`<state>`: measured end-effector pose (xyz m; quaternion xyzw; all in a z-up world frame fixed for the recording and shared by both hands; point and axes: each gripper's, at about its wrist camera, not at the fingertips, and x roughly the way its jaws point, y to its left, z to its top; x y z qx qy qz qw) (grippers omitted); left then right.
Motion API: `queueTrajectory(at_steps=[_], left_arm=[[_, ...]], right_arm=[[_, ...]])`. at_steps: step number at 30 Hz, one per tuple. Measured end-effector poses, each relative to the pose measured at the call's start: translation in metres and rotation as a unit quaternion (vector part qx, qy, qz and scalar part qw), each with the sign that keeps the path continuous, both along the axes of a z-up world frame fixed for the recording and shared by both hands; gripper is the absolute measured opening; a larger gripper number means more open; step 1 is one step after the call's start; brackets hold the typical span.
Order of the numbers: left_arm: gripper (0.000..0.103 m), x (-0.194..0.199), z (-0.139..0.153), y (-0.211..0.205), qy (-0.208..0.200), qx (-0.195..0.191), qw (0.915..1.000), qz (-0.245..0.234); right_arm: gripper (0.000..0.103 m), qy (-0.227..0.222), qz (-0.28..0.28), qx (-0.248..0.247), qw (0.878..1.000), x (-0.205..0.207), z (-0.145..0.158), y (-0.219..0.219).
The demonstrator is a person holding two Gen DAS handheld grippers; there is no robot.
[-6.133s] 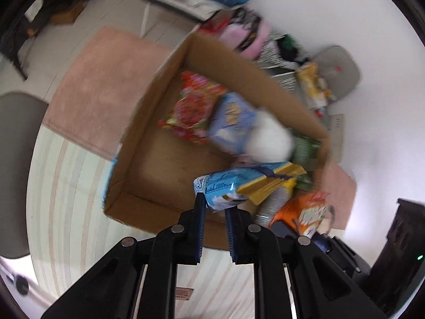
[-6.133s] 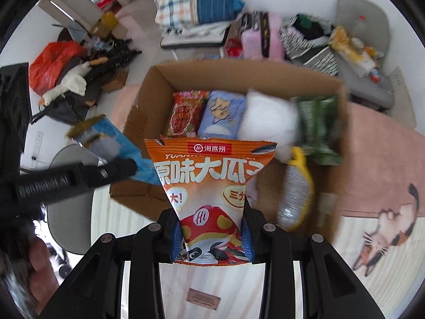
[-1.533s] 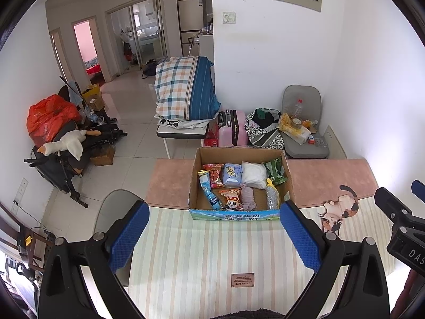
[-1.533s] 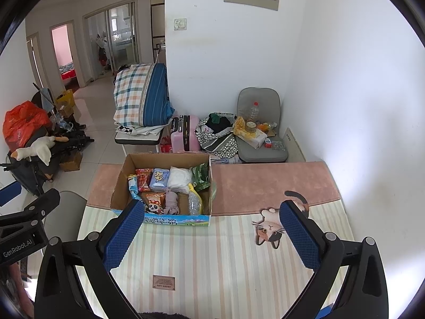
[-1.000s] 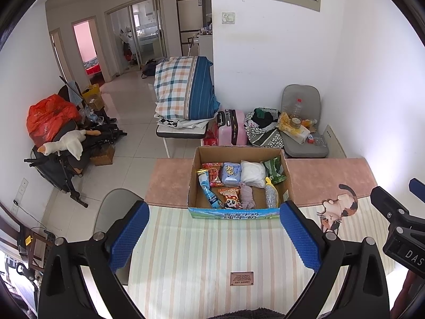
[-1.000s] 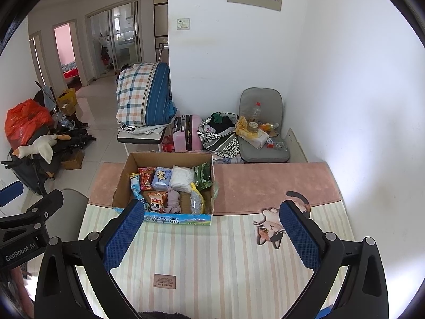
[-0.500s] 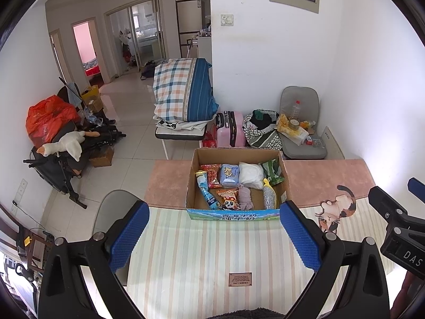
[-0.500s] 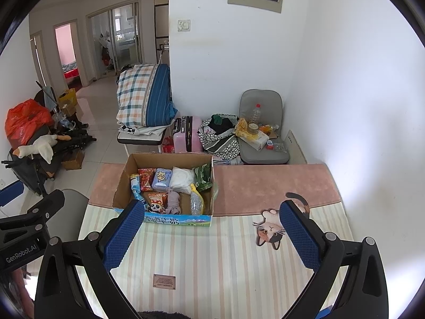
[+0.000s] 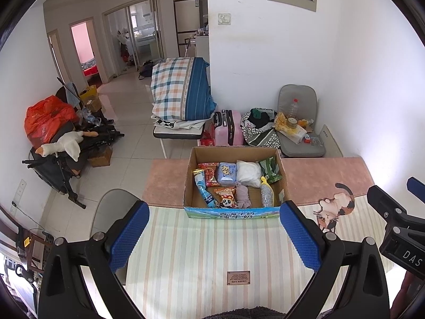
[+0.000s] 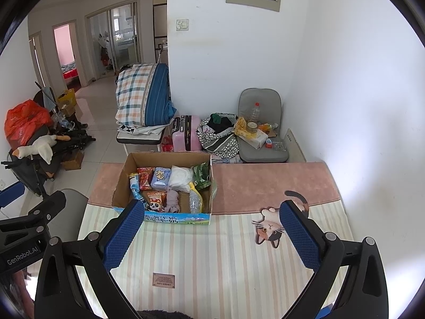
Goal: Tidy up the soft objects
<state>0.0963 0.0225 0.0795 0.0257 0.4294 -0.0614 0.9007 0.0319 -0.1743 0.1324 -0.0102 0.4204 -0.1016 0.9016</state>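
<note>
- Left wrist view looks down on the box point(image 9: 233, 186), sitting on the table point(image 9: 186, 252) where the striped cloth meets the pink mat point(image 9: 318, 175).
- Inside the box, the soft goods are packed in: red snack bag point(image 9: 209, 172), blue tissue pack point(image 9: 226, 173), white bag point(image 9: 249, 173) and green packet point(image 9: 270, 169) along the far side.
- Nearer the front lie the long blue packet point(image 9: 204, 190), the panda snack bag point(image 9: 225, 196), a grey cloth point(image 9: 243, 196) and a clear bottle with yellow trim point(image 9: 266, 194).
- Left gripper point(image 9: 212, 236) hangs back over the striped cloth, jaws spread wide and holding nothing.
- Right gripper point(image 10: 209, 235) does the same, wide apart and empty, well back from the box; its body also shows at the edge of the left wrist view.
- Nothing loose shows on the cloth or mat: only the cat print point(image 10: 276, 226) and a small sewn label point(image 10: 164, 280).
- Judging from this, the packing looks finished or very nearly so; every item in sight is already in the box.
- What could remain is tidying: the blue packet leans on the left wall and the bottle lies at a slant, so a straightening pass may be all that is left.
- Beyond the table sit a folded plaid quilt point(image 10: 143, 95), a pink suitcase point(image 10: 186, 133) and a grey chair point(image 10: 261, 133), none of them on the worktop.
</note>
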Motion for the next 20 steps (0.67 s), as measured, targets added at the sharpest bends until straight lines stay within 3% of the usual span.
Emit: queueTrajectory(at_steps=[20], left_arm=[[0.101, -0.0017, -0.0059, 0.0013, 0.005, -0.002, 1.0, 0.002]], right_arm=[[0.103, 0.002, 0.002, 0.0, 1.0, -0.0058, -0.0014, -0.0001]])
